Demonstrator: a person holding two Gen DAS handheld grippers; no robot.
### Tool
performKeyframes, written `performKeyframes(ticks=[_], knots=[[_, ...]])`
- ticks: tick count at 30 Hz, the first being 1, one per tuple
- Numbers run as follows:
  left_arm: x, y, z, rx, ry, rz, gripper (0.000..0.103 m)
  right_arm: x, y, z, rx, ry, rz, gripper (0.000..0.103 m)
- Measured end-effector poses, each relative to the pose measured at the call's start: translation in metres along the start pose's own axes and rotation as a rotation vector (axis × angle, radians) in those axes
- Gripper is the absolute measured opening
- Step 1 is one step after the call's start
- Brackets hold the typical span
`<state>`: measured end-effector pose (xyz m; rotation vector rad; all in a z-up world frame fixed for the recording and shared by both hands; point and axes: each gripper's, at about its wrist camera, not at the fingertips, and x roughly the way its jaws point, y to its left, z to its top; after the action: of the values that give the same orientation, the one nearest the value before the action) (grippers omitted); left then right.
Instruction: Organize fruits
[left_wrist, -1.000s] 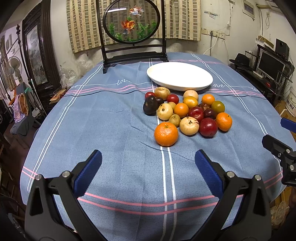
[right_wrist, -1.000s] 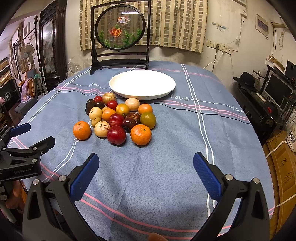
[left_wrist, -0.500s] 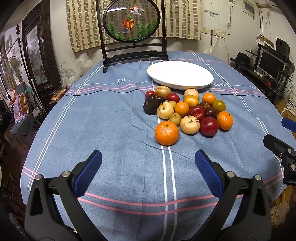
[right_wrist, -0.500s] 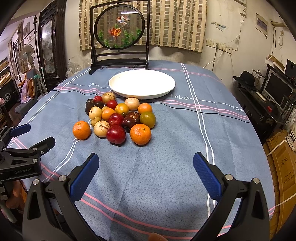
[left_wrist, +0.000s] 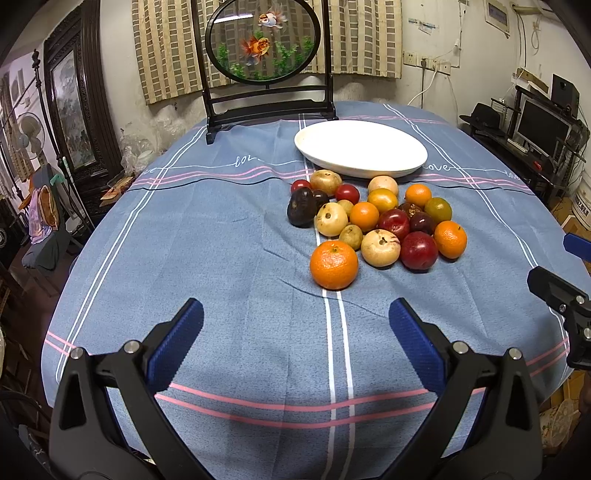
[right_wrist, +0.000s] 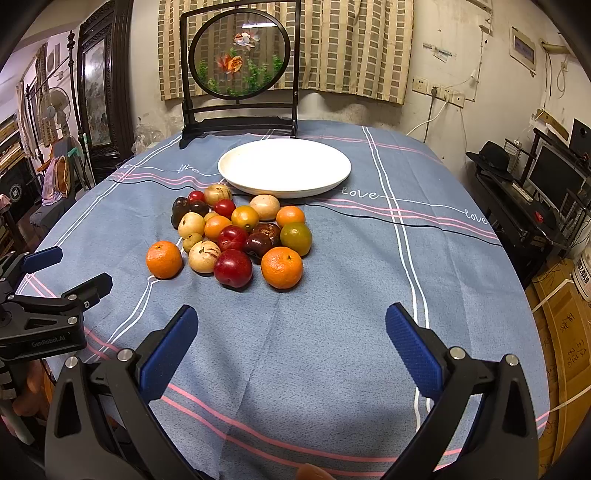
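Fruit pile (left_wrist: 373, 225) waits on the tablecloth, just before the empty white plate (left_wrist: 360, 147).

Left gripper (left_wrist: 295, 328) and right gripper (right_wrist: 290, 332) both spread wide, holding nothing; nearest orange (left_wrist: 333, 264) lies straight ahead of the left one.

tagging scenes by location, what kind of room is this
Probably a lived-in room of a home, used for dining. A round table under a blue striped tablecloth holds a white oval plate and loose fruit, a framed goldfish screen stands behind, and a black computer monitor sits on a side desk.
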<state>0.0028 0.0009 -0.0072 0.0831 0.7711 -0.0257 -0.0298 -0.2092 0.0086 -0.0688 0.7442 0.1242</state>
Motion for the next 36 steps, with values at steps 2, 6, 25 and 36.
performKeyframes(ticks=[2,6,25,36], knots=[[0.0,0.0,0.0,0.001,0.0,0.002,0.101,0.0,0.0,0.0,0.0,0.0,0.0,0.102],[0.001,0.001,-0.001,0.002,0.004,0.001,0.101,0.0,0.0,0.0,0.001,0.001,0.0,0.102],[0.002,0.001,-0.001,0.006,0.008,0.001,0.101,0.002,0.001,0.0,0.003,0.005,0.002,0.102],[0.015,0.003,0.006,0.007,0.035,-0.006,0.101,0.015,-0.005,0.003,0.014,0.03,0.018,0.102]])
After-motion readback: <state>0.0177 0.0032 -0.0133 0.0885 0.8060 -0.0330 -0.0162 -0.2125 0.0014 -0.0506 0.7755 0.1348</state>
